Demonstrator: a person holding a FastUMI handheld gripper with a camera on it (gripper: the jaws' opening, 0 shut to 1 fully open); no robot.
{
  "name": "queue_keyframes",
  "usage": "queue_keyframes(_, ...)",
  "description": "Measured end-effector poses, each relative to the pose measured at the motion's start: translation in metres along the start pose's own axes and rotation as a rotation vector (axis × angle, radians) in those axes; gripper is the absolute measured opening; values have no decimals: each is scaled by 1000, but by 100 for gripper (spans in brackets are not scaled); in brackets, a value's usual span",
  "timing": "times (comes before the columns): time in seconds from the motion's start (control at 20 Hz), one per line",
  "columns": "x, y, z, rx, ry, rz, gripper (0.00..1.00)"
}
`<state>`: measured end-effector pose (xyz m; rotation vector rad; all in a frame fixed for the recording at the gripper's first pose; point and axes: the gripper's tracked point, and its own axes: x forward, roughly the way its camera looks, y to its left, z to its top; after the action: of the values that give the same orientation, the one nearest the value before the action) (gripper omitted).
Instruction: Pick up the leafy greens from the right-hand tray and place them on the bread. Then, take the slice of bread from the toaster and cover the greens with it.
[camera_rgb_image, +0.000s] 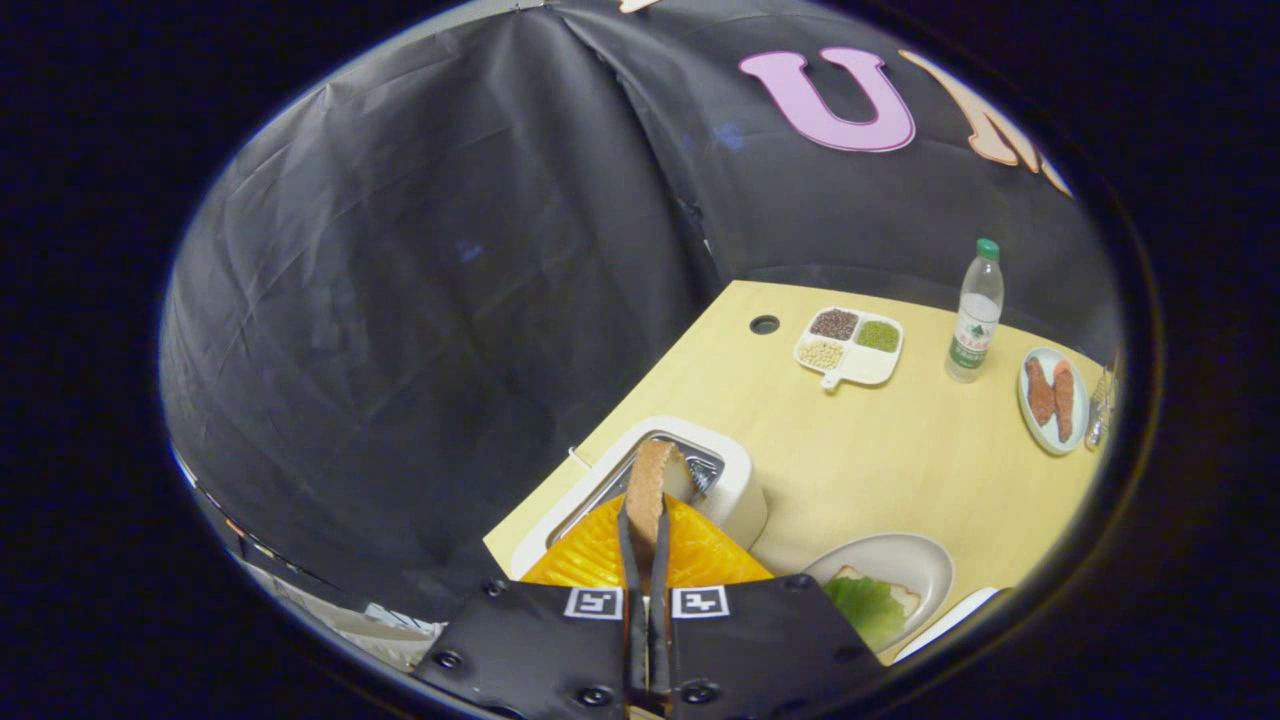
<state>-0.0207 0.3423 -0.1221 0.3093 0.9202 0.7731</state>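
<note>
My gripper (645, 520) is shut on a slice of bread (652, 480), held edge-on between the two fingers just above the slot of the white toaster (735, 490). To the right of the fingers, a white plate (915, 560) holds another bread slice (905, 597) with leafy greens (865, 605) lying on top of it. The lower part of the held slice is hidden by the fingers.
On the wooden table (870, 450) beyond the toaster stand a divided white dish of grains (850, 348), a plastic water bottle (975, 315) and a plate with brown food pieces (1050, 398). A white tray edge (945, 620) lies right of the plate. A cable hole (764, 324) marks the far side.
</note>
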Motion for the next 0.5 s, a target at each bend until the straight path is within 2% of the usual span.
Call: queue_keyframes(0.5,-44,-27,16,72,-89,21,4)
